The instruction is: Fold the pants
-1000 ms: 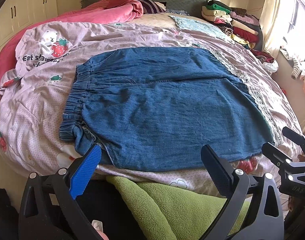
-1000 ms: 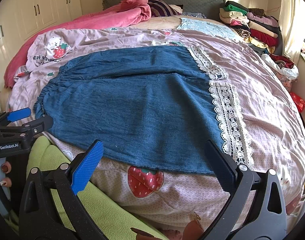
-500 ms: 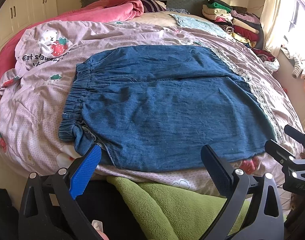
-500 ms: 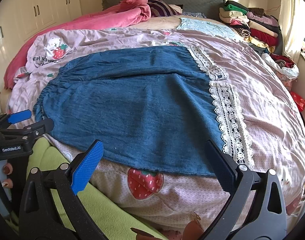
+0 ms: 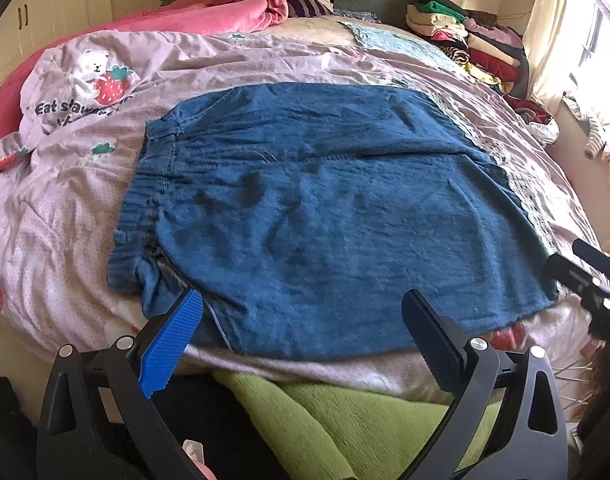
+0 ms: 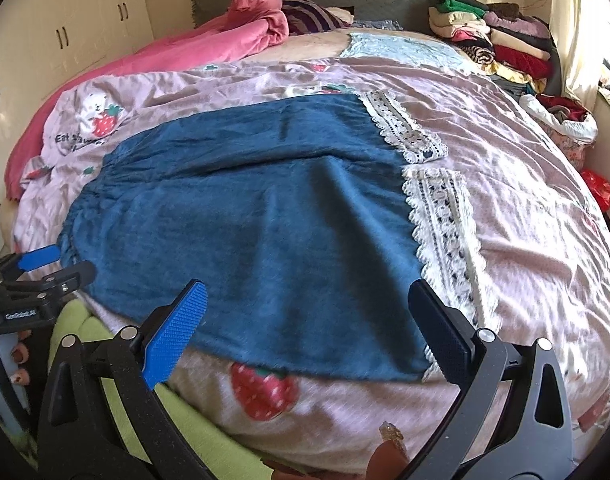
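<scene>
Left gripper [image 5: 301, 332] and right gripper [image 6: 305, 320]: jaws spread, empty, poised at the near hem. Pants [image 5: 325, 208]: blue denim, flat on quilt [image 5: 65, 208]; soft, limp, likely light. Suggested holds: elastic waistband [image 5: 145, 200], lace cuffs [image 6: 445, 224].

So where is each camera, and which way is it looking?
Left wrist view: it sits on the left gripper at the bed's near edge and looks across the blue pants from the waistband end; the right gripper pokes in at the right edge.
Right wrist view: it sits on the right gripper and looks across the pants' lace hem end; the left gripper and painted fingernails show at the left.
Both share the pants, the pink duvet and the clothes pile.
</scene>
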`<state>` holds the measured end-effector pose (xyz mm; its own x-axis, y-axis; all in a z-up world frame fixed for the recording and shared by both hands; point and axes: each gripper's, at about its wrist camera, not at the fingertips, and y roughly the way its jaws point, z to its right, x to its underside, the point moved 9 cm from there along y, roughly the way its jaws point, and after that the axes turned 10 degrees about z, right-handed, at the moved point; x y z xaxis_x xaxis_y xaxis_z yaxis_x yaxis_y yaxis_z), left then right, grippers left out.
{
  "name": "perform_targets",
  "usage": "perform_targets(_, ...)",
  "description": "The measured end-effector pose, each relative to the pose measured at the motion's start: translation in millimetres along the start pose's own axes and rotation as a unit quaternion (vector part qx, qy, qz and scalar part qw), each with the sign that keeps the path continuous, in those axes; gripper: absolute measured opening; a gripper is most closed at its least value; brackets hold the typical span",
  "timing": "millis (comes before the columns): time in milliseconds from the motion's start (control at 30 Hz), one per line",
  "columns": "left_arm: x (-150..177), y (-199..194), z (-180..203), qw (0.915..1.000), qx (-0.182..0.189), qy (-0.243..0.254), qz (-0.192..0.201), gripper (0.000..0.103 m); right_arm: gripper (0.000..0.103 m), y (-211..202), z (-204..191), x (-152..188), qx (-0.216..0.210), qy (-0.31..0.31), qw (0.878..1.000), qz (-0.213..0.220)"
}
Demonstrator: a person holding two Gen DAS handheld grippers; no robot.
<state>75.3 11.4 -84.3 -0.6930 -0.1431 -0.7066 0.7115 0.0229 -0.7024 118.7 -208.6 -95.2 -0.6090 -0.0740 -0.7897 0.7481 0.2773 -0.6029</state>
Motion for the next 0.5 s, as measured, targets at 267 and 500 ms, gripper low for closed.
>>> perform_targets(267,-16.4,32.9,-18.2,0.9998,0.004,-0.018,-0.004,0.099,0.095,41.6,89.7,-34.3,0.025,0.033,0.999,-0.014)
perform_targets(500,-26.6,50.0,-21.0,0.9995,0.024,-0.019,-0.004,0.099,0.095,77.6,128.9,-44.9,0.044,-0.015,0.998,-0.037)
